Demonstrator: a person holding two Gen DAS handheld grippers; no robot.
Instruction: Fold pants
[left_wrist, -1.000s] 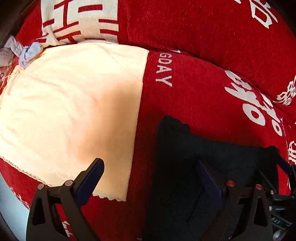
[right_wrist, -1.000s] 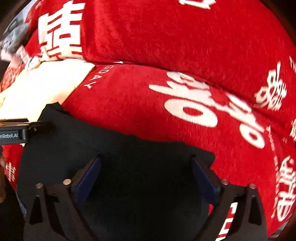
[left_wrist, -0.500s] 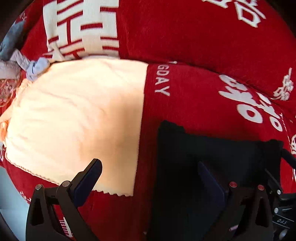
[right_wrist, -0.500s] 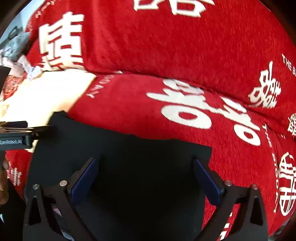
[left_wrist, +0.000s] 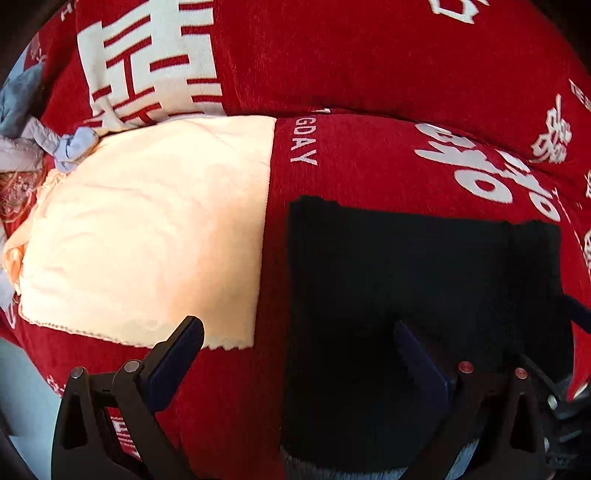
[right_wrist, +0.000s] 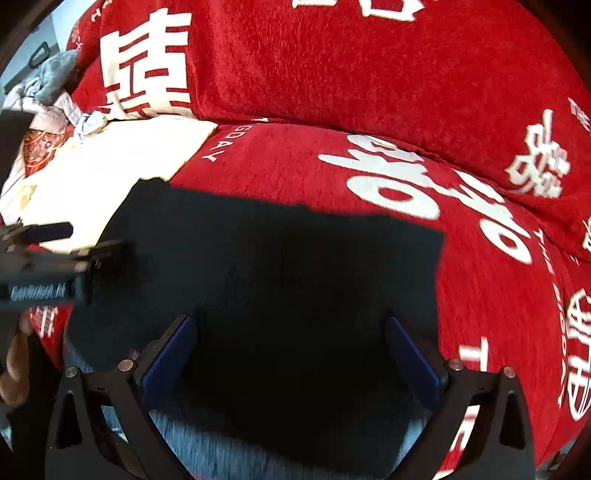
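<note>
Black pants (right_wrist: 280, 295), lying folded into a rectangle on red sofa cover (left_wrist: 369, 166); fold apparently being finished. Left gripper (left_wrist: 295, 354) and right gripper (right_wrist: 291, 350) are being held spread, empty. Next: smoothing or withdrawal is judged likely.

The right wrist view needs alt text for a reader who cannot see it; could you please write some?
Folded black pants lie flat on a red sofa cover with white lettering, the open right hand-held gripper just above them. The left hand-held gripper enters at left.
</note>
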